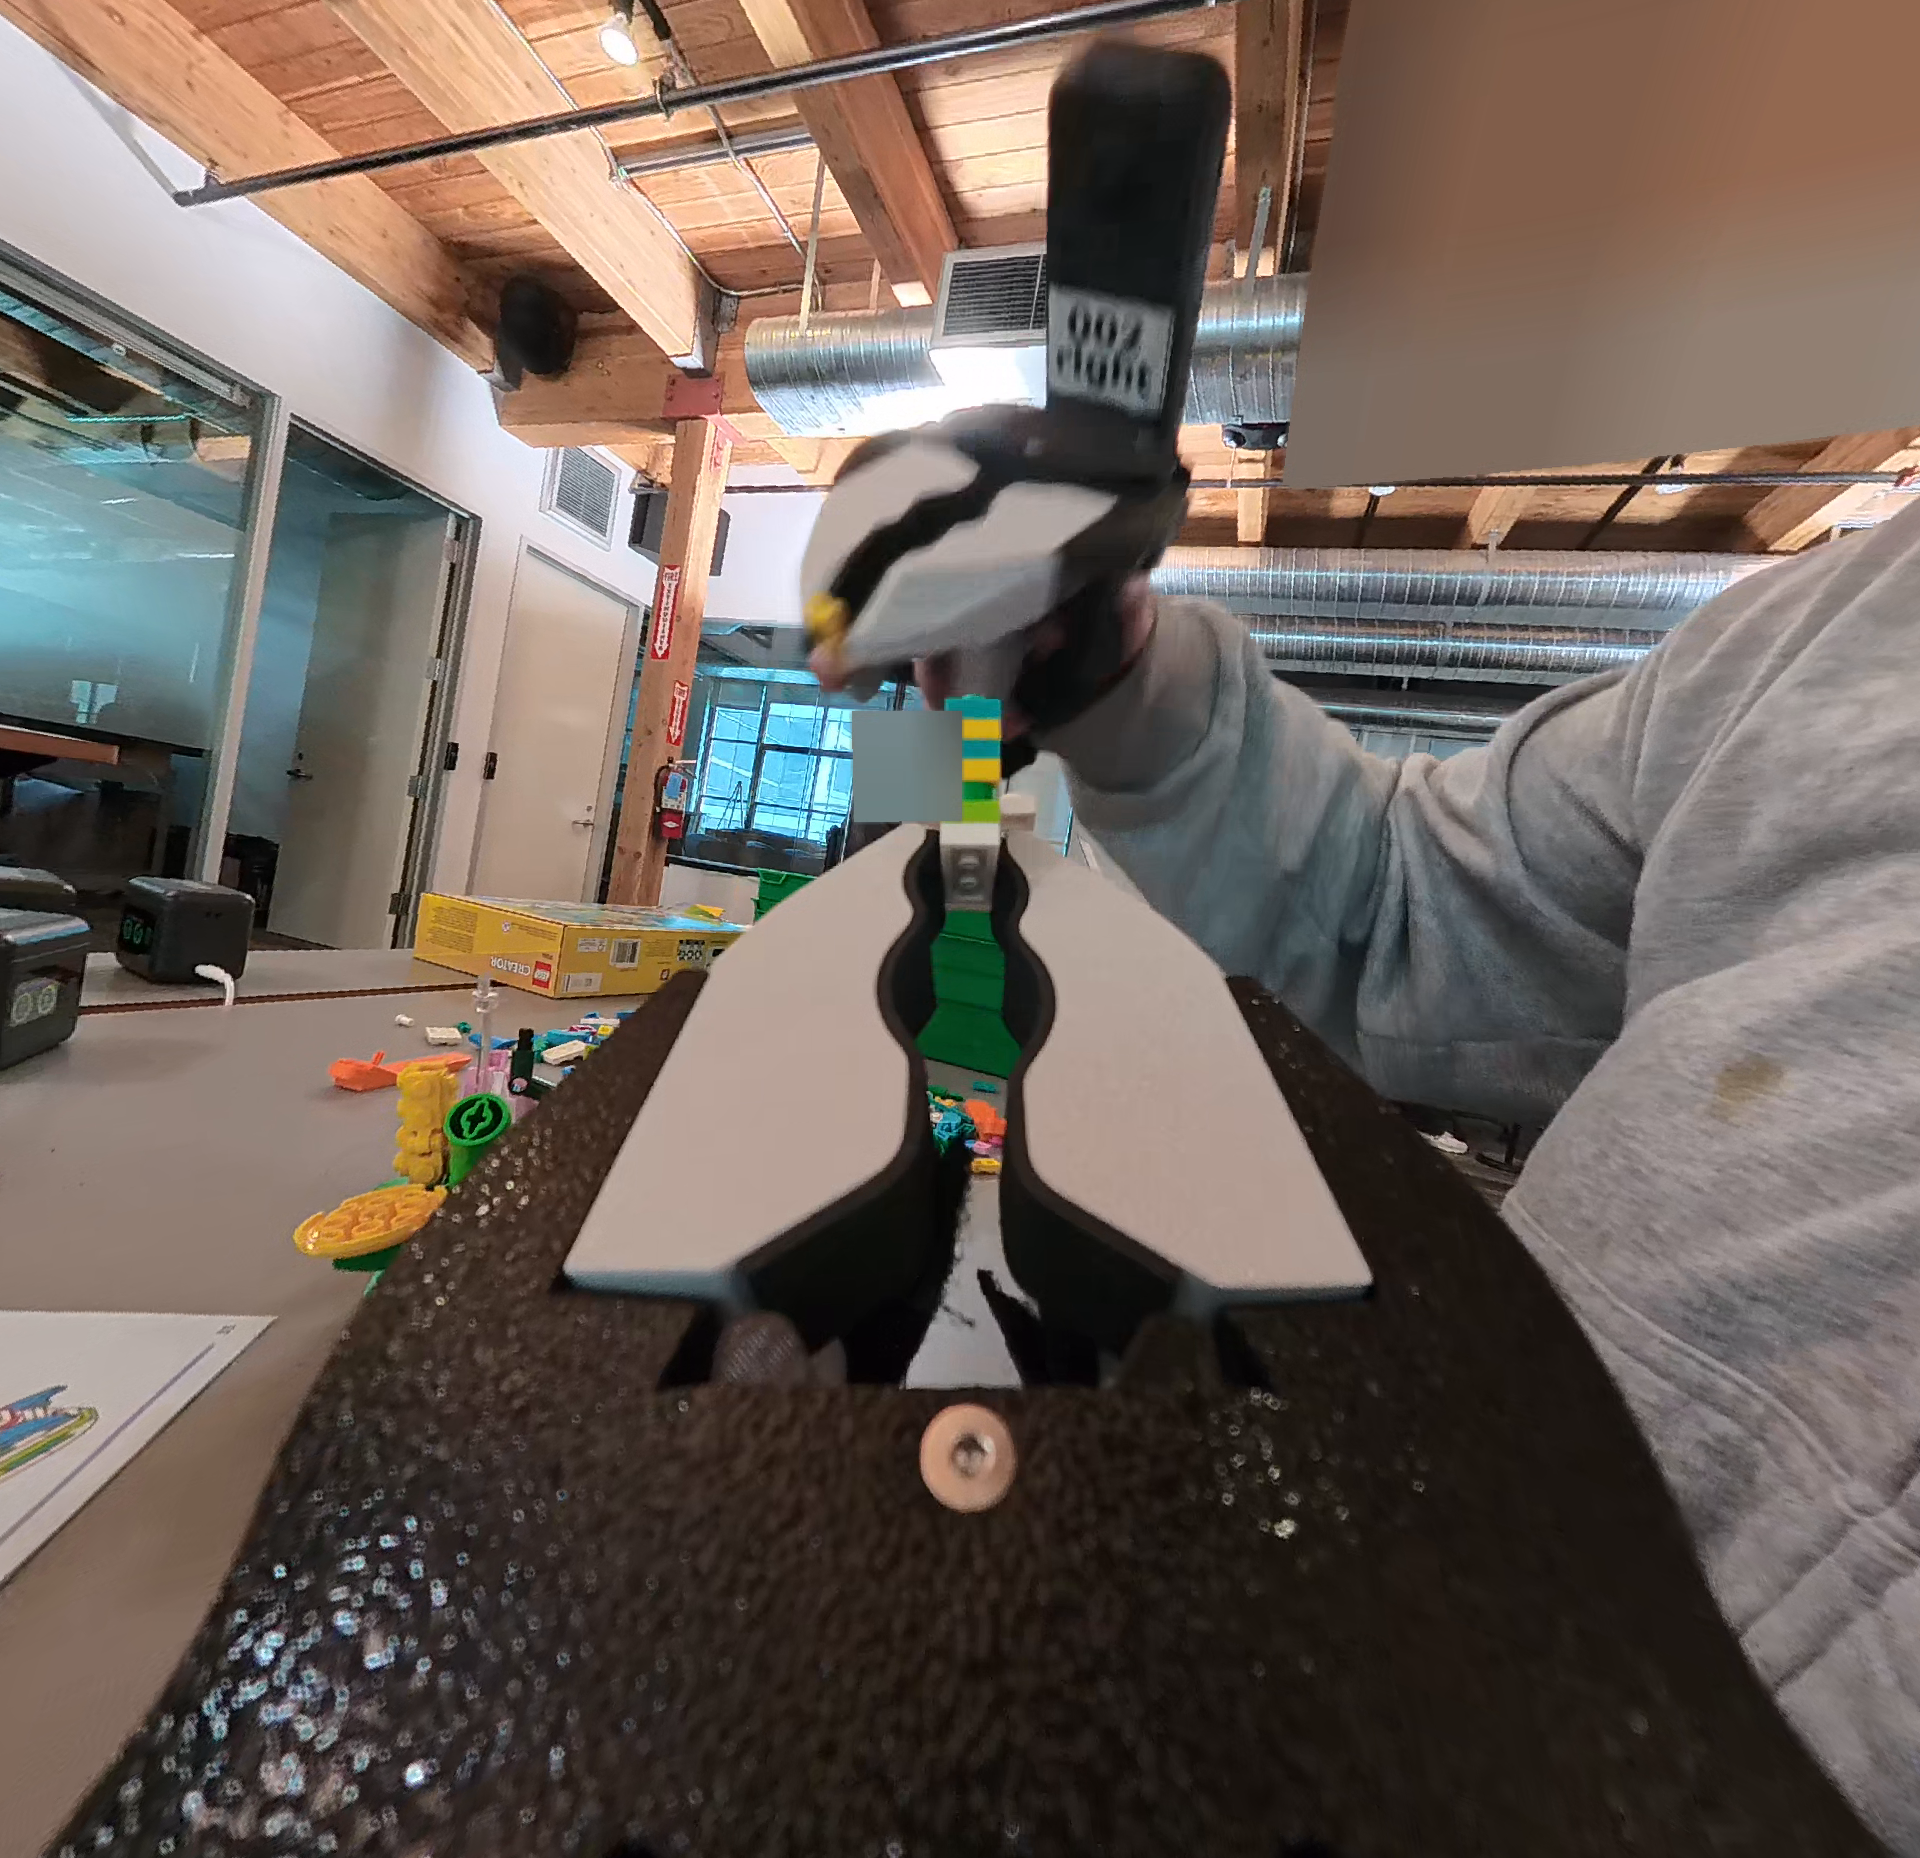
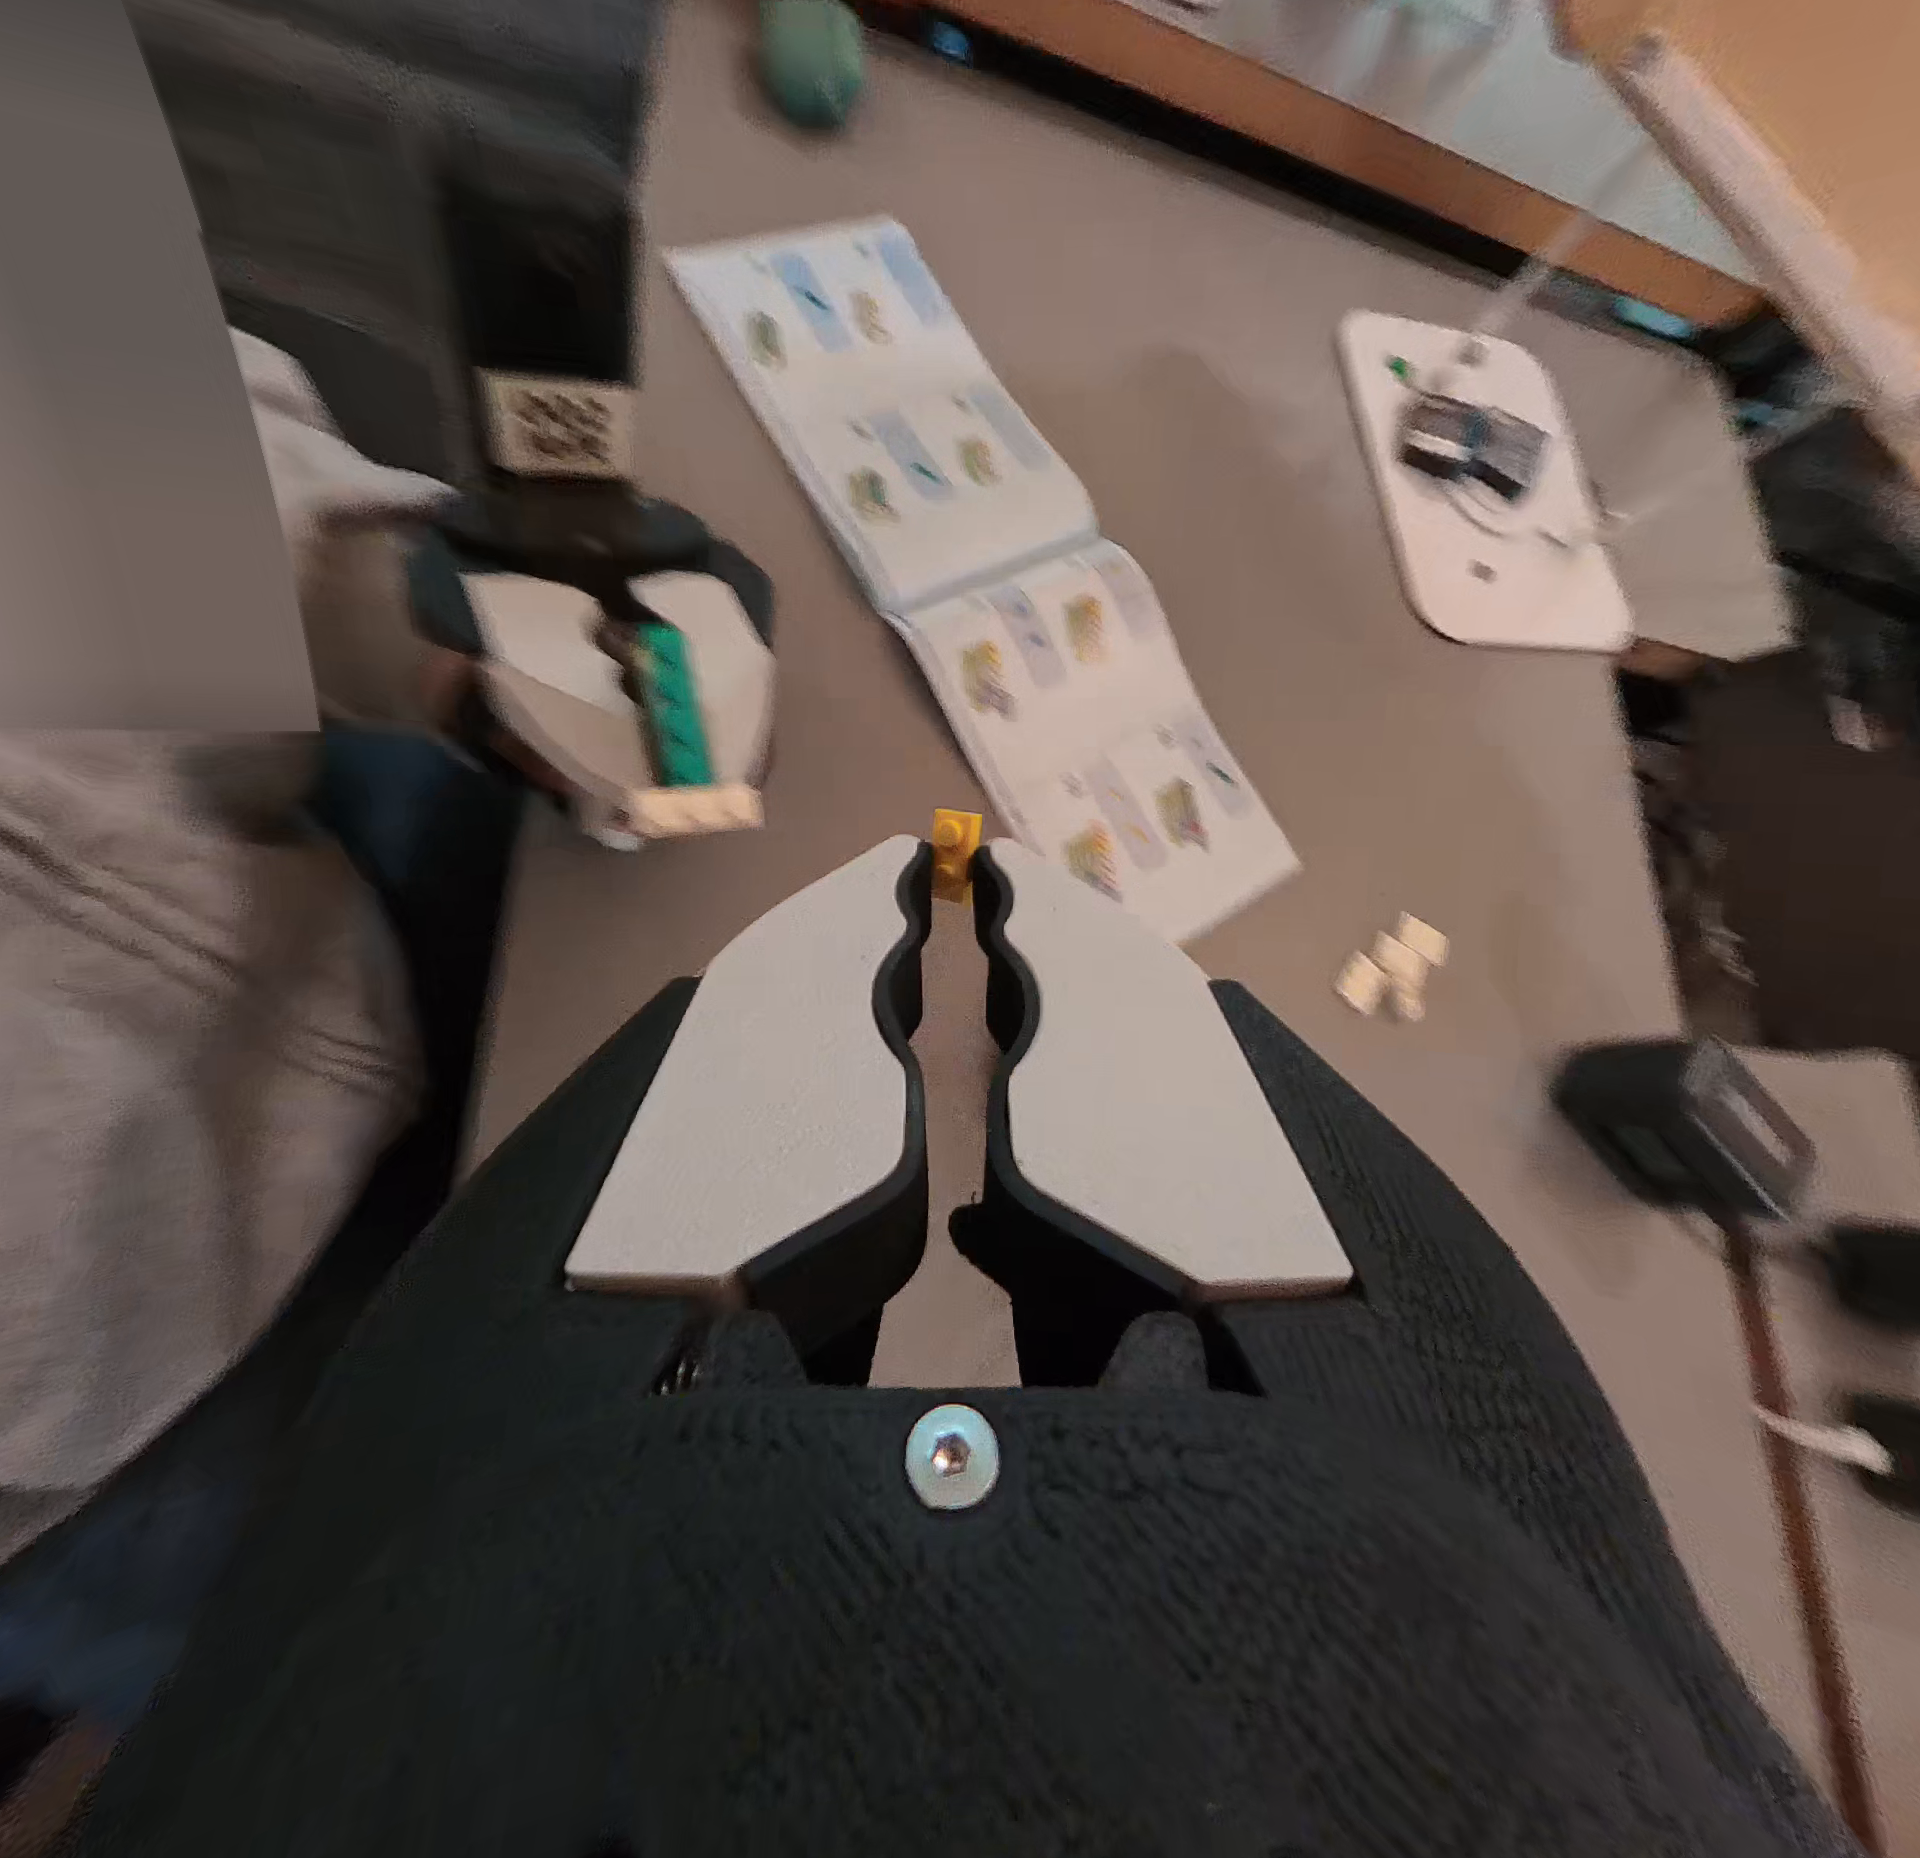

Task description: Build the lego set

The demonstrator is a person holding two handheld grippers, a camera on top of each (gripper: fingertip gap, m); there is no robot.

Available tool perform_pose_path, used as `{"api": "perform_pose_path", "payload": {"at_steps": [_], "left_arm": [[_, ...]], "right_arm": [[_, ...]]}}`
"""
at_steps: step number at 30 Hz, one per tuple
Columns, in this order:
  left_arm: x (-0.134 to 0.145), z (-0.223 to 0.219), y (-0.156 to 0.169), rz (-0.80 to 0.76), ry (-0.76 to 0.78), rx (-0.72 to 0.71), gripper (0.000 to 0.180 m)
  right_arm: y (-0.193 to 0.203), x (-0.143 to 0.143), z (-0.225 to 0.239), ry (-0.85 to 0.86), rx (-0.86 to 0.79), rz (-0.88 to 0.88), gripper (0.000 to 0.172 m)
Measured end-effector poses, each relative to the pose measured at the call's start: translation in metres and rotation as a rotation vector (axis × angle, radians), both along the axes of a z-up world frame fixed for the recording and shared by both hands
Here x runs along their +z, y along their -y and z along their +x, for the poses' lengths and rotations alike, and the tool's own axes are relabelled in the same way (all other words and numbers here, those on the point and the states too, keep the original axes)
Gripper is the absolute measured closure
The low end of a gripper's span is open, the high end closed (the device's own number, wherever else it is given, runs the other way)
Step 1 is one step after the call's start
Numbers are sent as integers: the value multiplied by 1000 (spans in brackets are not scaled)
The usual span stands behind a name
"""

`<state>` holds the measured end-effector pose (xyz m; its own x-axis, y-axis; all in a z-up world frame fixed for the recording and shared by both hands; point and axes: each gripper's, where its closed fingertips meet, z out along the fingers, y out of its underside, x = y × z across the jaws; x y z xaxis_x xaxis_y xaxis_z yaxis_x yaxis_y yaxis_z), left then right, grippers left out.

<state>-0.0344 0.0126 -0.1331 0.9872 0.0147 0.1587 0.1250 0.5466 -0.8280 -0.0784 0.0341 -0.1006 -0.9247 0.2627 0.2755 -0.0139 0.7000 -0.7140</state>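
L gripper [image 1: 971, 863]: fingers nearly shut, pinching a white plate [image 1: 969, 868] at the tips; brick stack [image 1: 980, 759] stands on it – teal, yellow, teal, yellow, green, lime.
R gripper [image 2: 954, 863]: fingers nearly shut, pads tight on 1 yellow plate [image 2: 954, 844], held above the tabletop [image 2: 1299, 790].
L view only: yellow box [image 1: 566, 941], loose brick pile [image 1: 457, 1091], wood ceiling; R gripper w/ yellow bit, blurred, above the stack.
R view only: open booklet [image 2: 997, 582], white pad [image 2: 1496, 499], 1 clump of cream bricks [image 2: 1392, 961]; L gripper seen from above, green strip betw. its fingers.
Count: 2 grippers, 1 stack, 1 yellow plate, 1 booklet.
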Motion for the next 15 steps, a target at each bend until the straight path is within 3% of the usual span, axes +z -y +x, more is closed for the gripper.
{"api": "perform_pose_path", "payload": {"at_steps": [6, 15], "left_arm": [[0, 2, -1, -5, -9, -7, 172], [-1, 4, -1, -10, -26, -16, 172]], "right_arm": [[41, -5, 37, 171, 198, 35, 166], [51, -18, 45, 290, 244, 100, 166]]}}
